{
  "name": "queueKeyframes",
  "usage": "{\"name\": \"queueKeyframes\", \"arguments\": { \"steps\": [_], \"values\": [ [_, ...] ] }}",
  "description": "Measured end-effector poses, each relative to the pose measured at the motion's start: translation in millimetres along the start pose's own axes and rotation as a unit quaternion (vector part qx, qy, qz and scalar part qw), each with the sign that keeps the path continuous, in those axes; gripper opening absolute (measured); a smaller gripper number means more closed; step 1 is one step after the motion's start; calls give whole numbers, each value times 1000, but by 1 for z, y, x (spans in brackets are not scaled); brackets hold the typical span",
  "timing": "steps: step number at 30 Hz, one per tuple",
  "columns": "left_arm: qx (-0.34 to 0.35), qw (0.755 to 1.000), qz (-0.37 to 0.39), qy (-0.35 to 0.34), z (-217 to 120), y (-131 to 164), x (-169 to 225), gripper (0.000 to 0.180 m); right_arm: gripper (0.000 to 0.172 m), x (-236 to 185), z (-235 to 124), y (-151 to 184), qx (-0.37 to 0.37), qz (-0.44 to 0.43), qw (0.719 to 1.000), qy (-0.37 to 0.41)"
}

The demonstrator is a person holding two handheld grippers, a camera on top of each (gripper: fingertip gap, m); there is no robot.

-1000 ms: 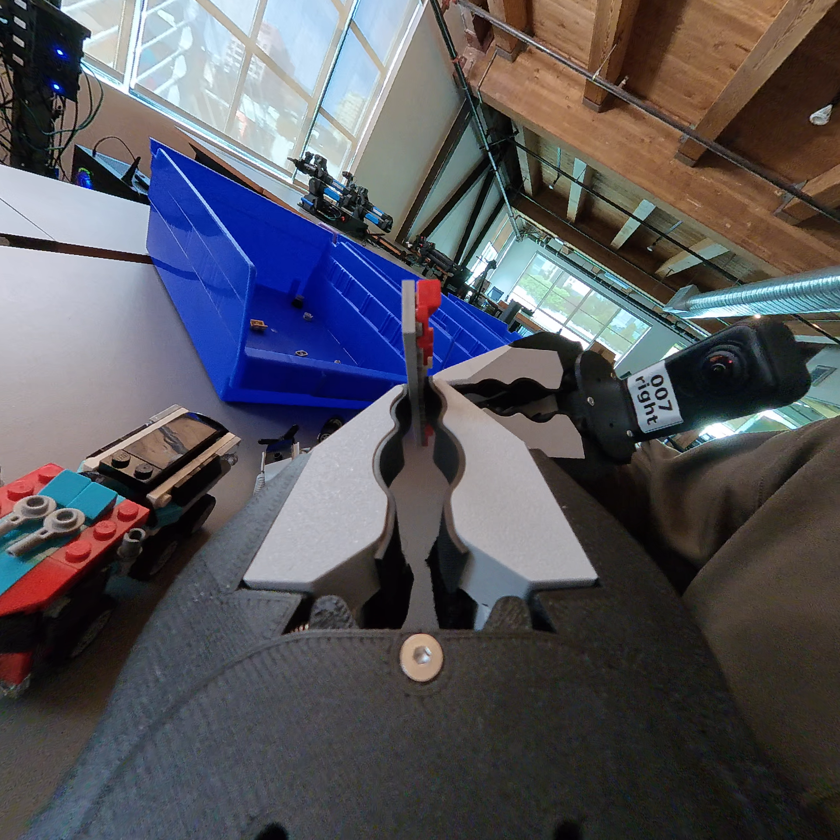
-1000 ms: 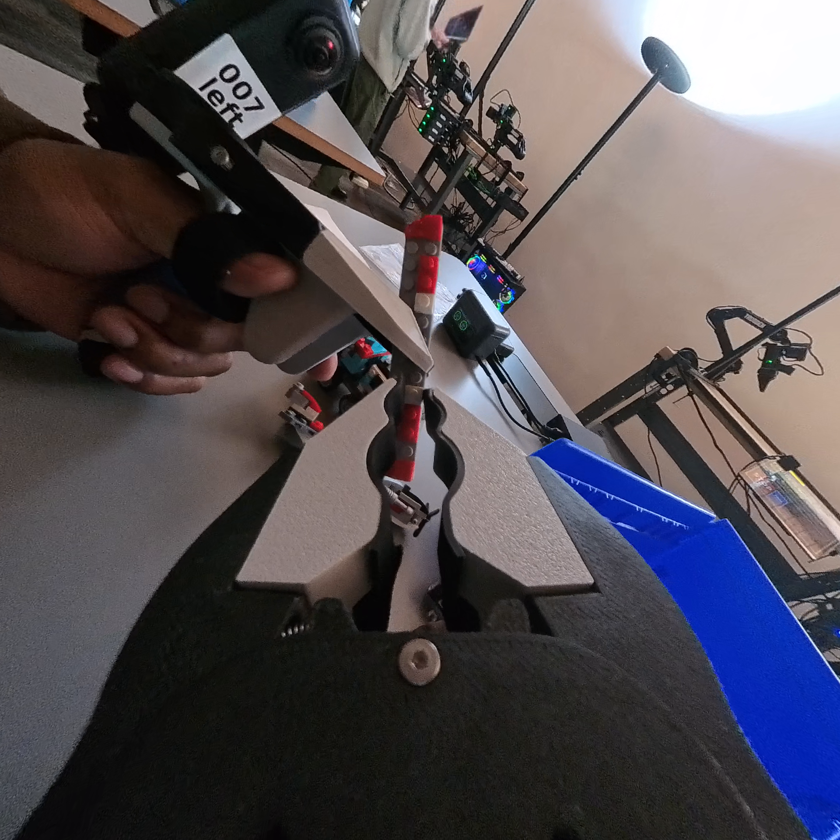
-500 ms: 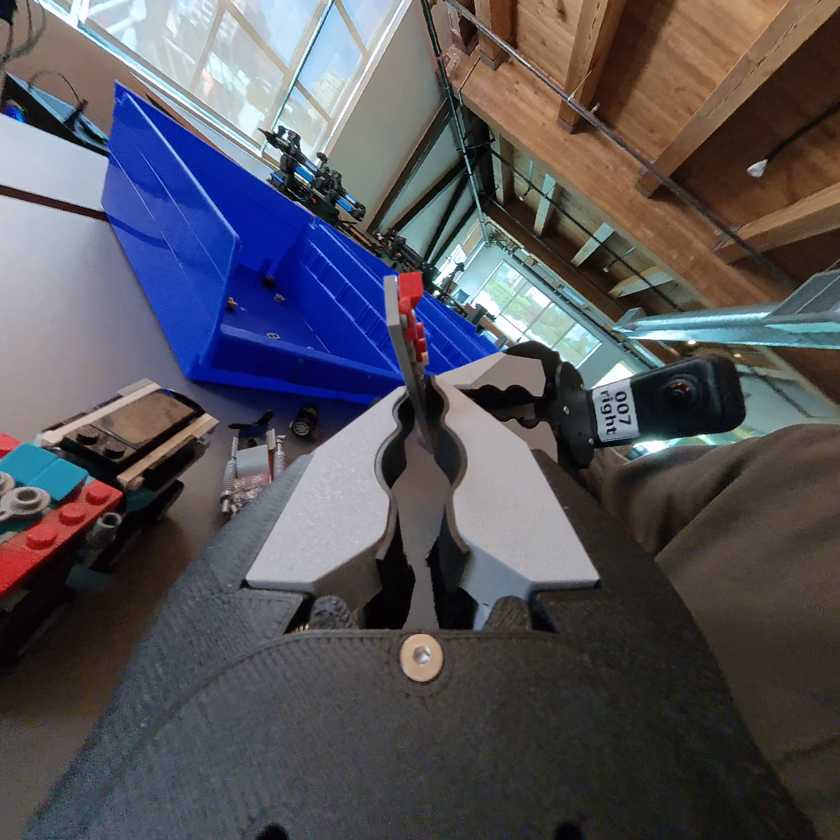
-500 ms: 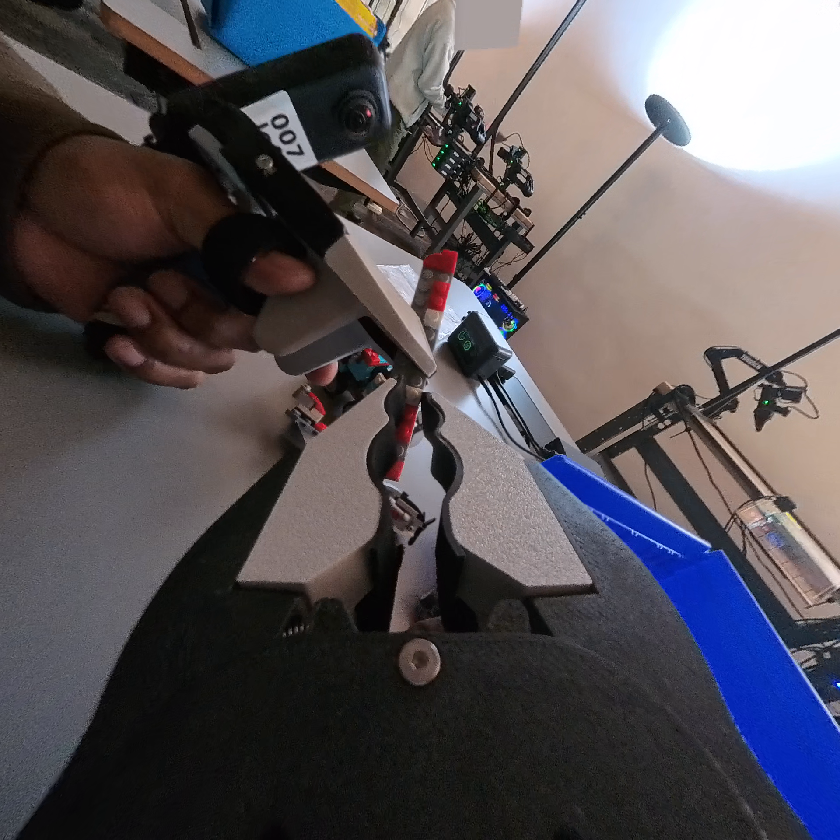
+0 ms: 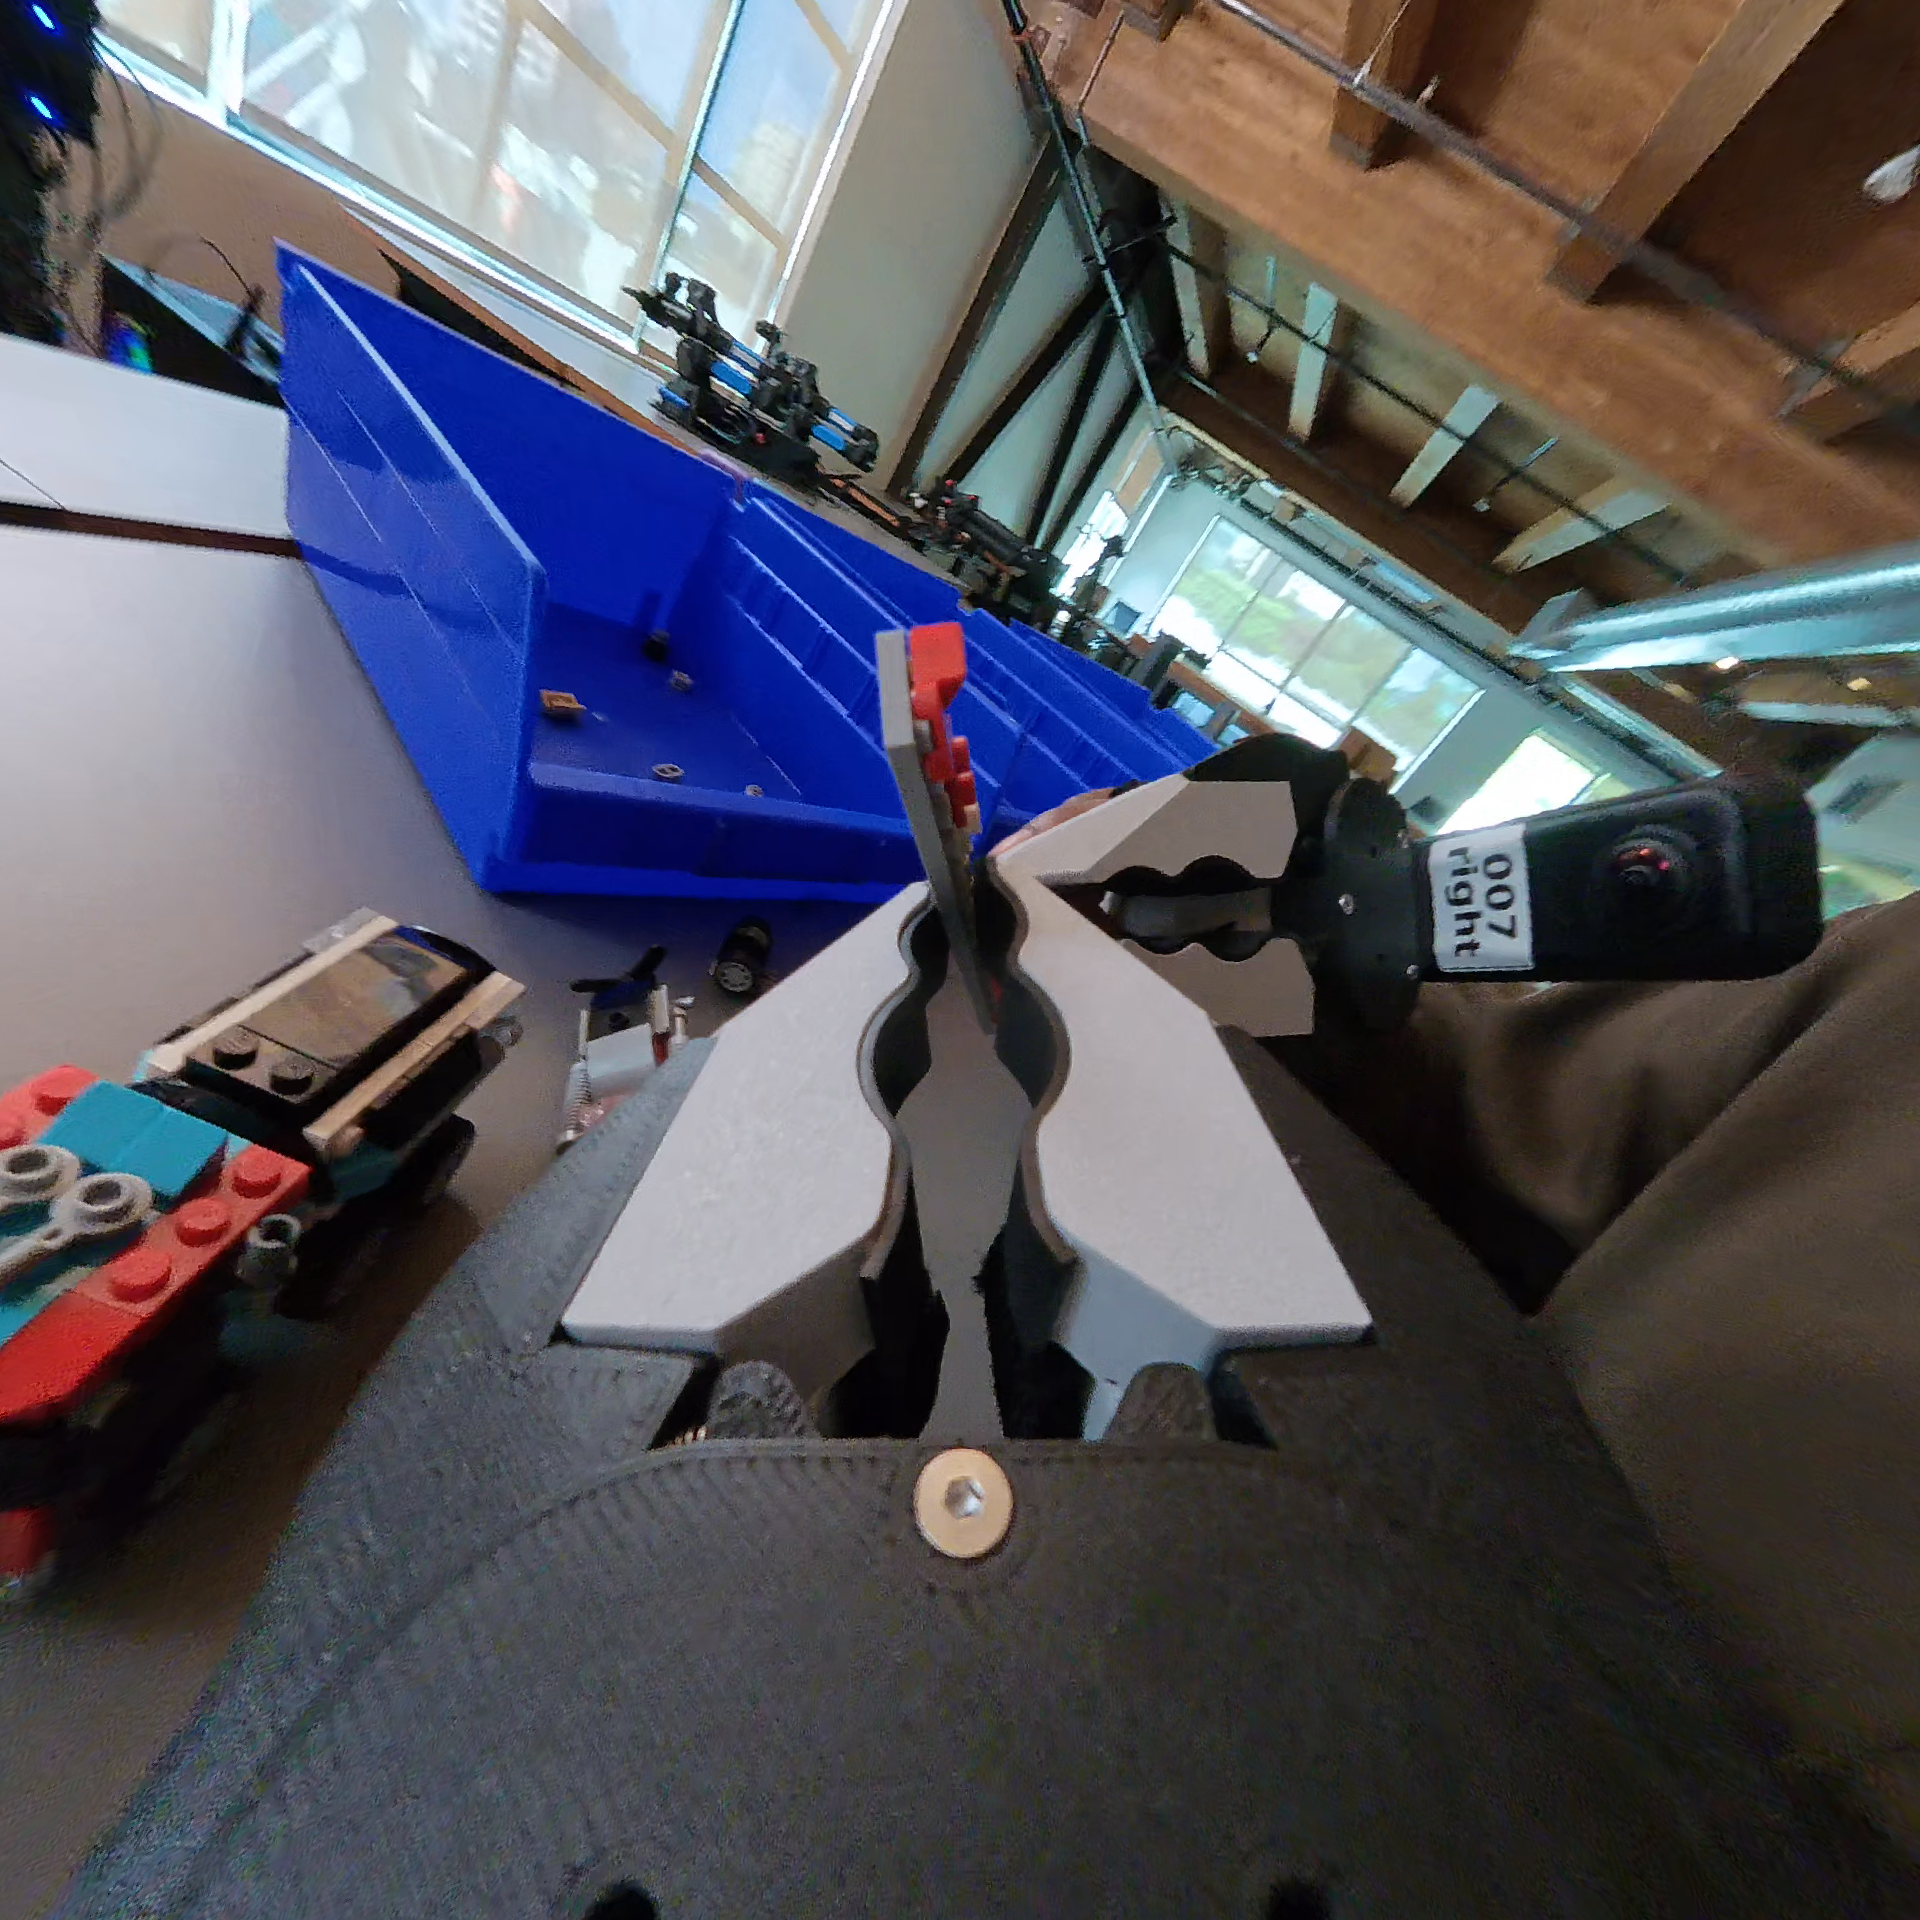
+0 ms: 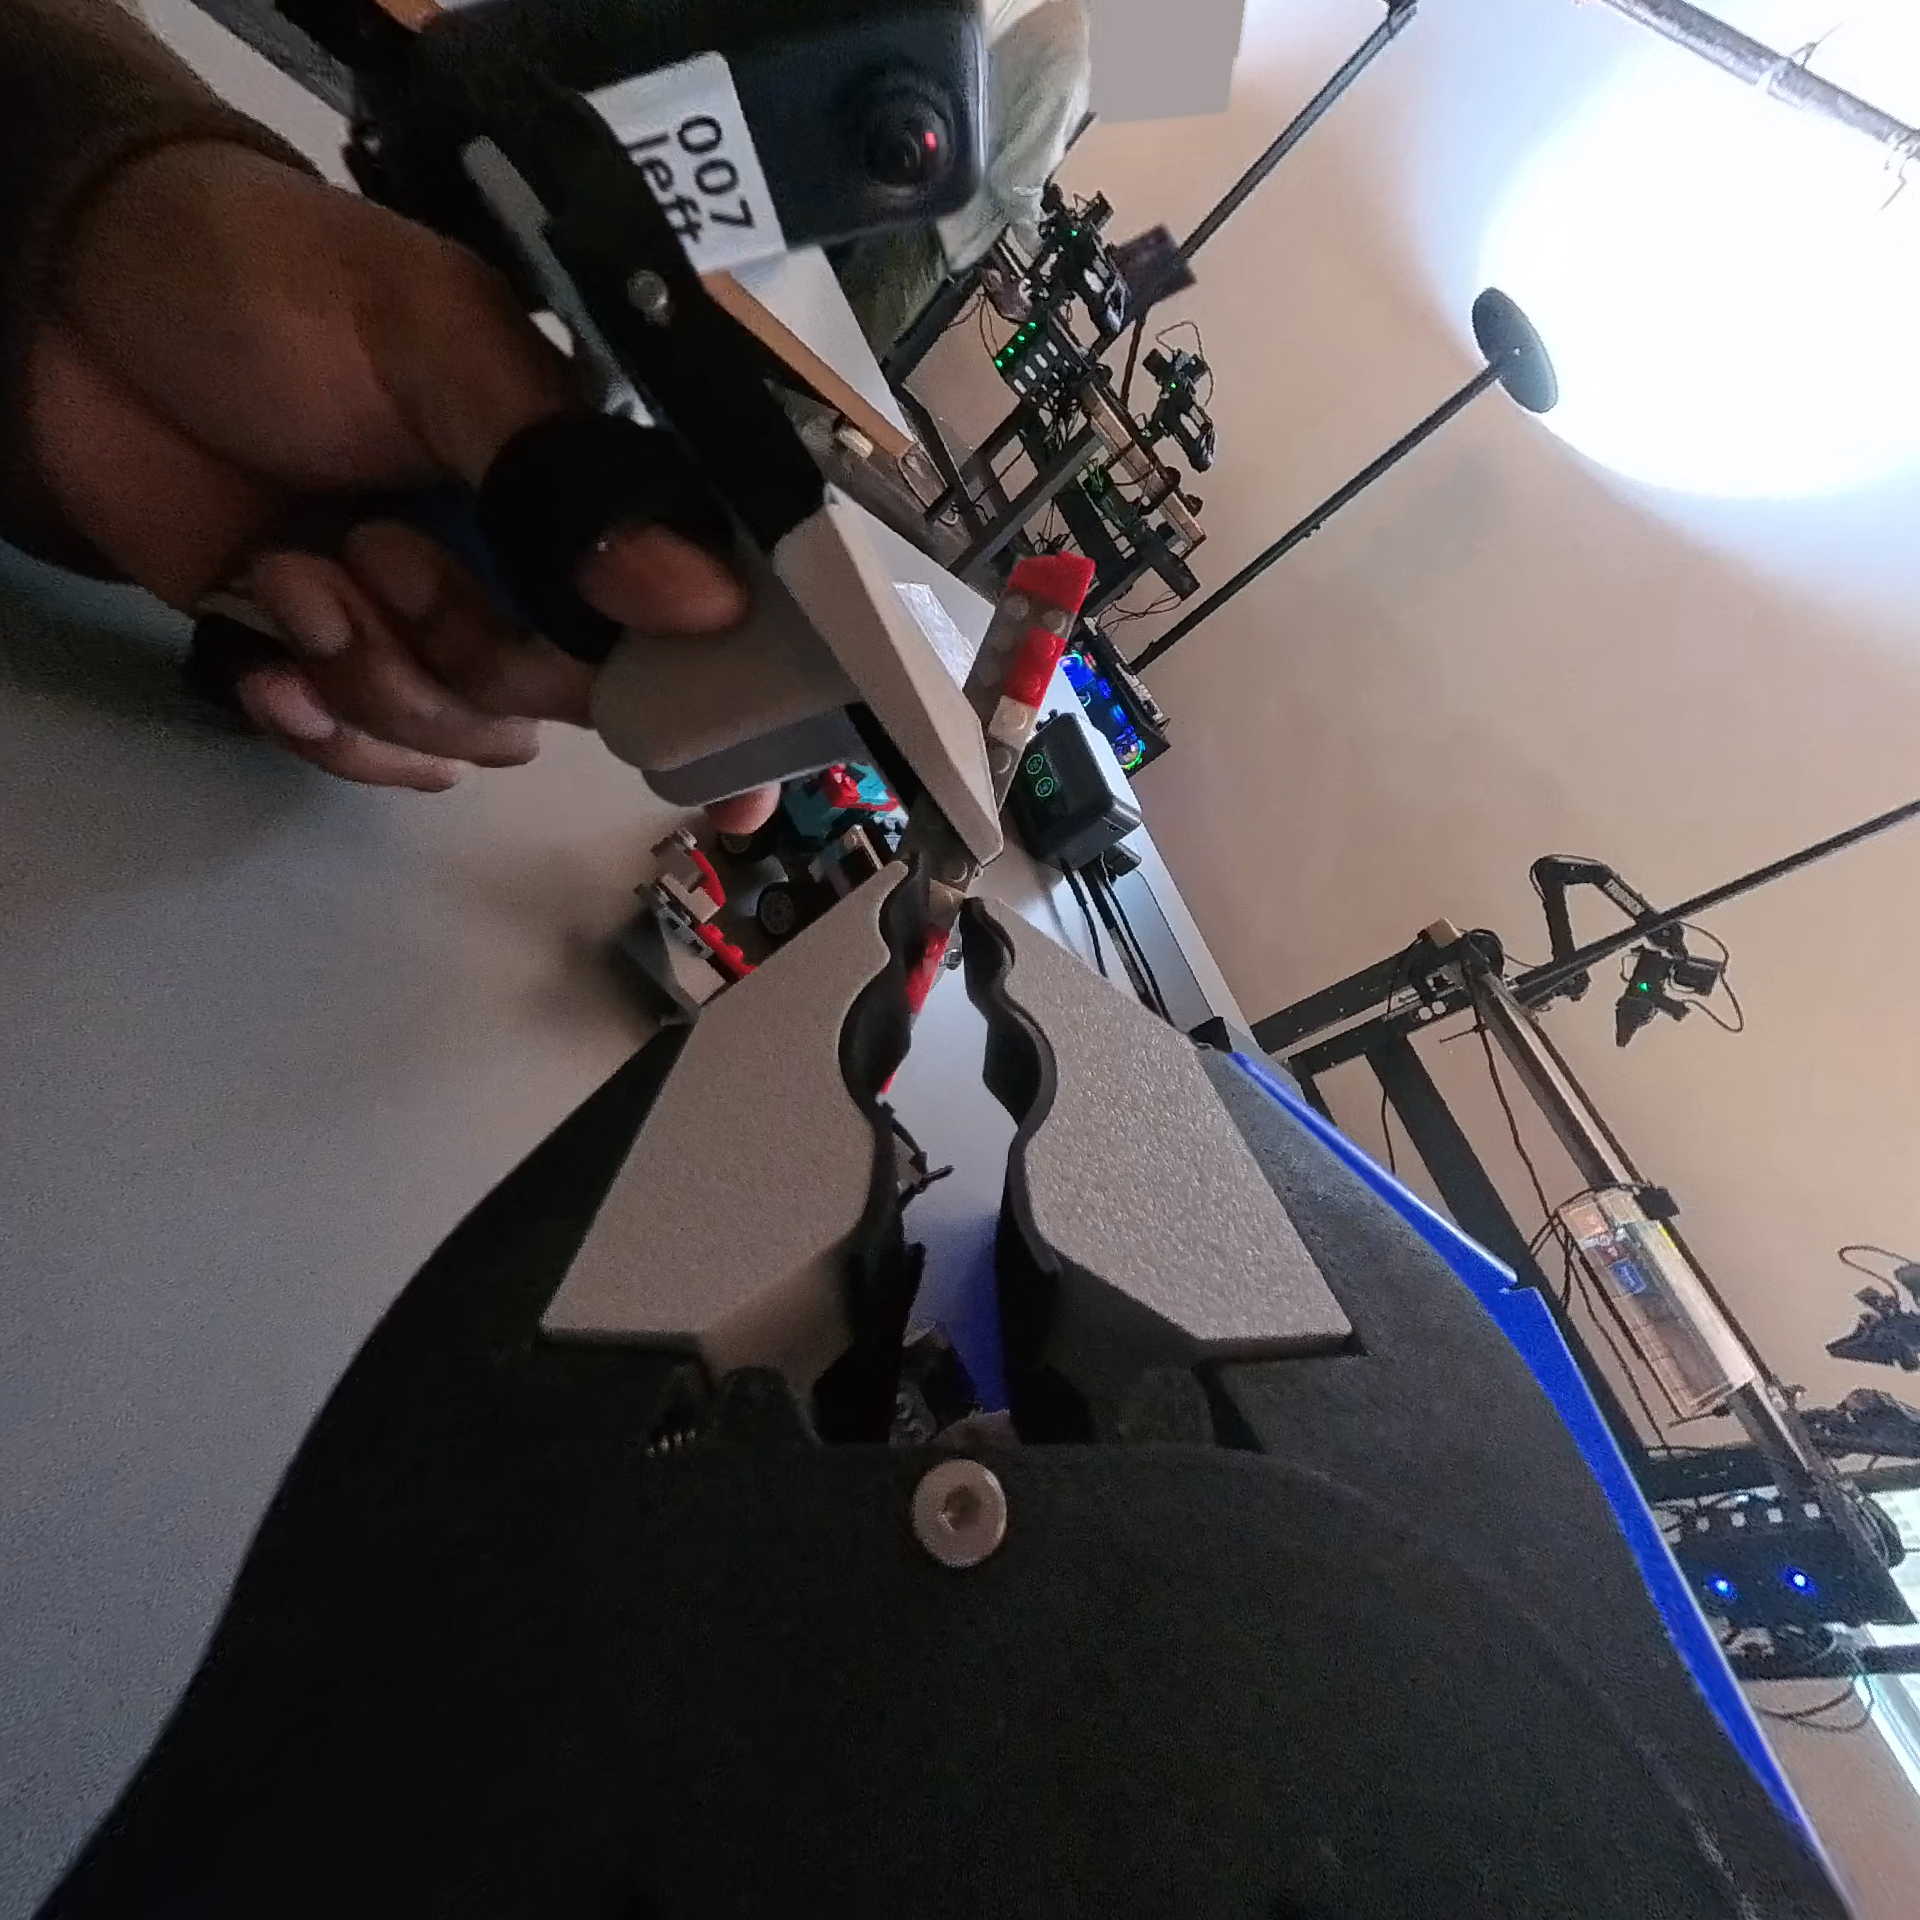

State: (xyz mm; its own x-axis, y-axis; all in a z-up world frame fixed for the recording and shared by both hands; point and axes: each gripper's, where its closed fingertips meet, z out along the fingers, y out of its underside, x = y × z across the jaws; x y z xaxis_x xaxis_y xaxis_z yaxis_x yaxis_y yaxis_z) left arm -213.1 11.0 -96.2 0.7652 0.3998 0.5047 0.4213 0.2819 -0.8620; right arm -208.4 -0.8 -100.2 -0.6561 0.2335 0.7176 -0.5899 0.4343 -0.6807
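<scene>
A thin grey brick strip [image 5: 930,769] with red and white pieces on one face stands up from my left gripper [image 5: 966,894], which is shut on its lower part. In the right wrist view the strip [image 6: 1029,655] runs down past the left gripper's finger [image 6: 883,665] into my right gripper [image 6: 935,899]. Its lower end lies slanted against the left pad there, and the fingertips pinch it. In the left wrist view the right gripper's fingers [image 5: 1195,821] meet the strip right at my left fingertips. Both grippers are held above the grey table [image 5: 156,727].
A blue bin [image 5: 436,582] with a few small parts lies behind the strip, and its wall [image 6: 1558,1351] is at the right. A red, teal and black brick vehicle [image 5: 208,1122], a small grey assembly [image 5: 623,1039] and a loose wheel [image 5: 740,945] lie at the left. A black device [image 6: 1060,790] sits farther back. The loose wheel [image 5: 740,945] is about equally far from each gripper, around 15 cm.
Both grippers stay shut on the strip. It has turned in the right jaws, from face-on between the pads to slanted against the left pad. Its top now leans left in the left view.
</scene>
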Motion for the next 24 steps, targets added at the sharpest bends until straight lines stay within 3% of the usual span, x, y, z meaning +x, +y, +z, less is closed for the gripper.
{"name": "queueKeyframes", "arguments": {
  "steps": [13,24],
  "values": [
    [12,997,65,-42,-1,-1,-3,7,8,0,5,4,-53,99,994,6],
    [6,997,72,-36,0,1,0,6,8,-1,2,6,-71,115,991,-4]
  ]
}}
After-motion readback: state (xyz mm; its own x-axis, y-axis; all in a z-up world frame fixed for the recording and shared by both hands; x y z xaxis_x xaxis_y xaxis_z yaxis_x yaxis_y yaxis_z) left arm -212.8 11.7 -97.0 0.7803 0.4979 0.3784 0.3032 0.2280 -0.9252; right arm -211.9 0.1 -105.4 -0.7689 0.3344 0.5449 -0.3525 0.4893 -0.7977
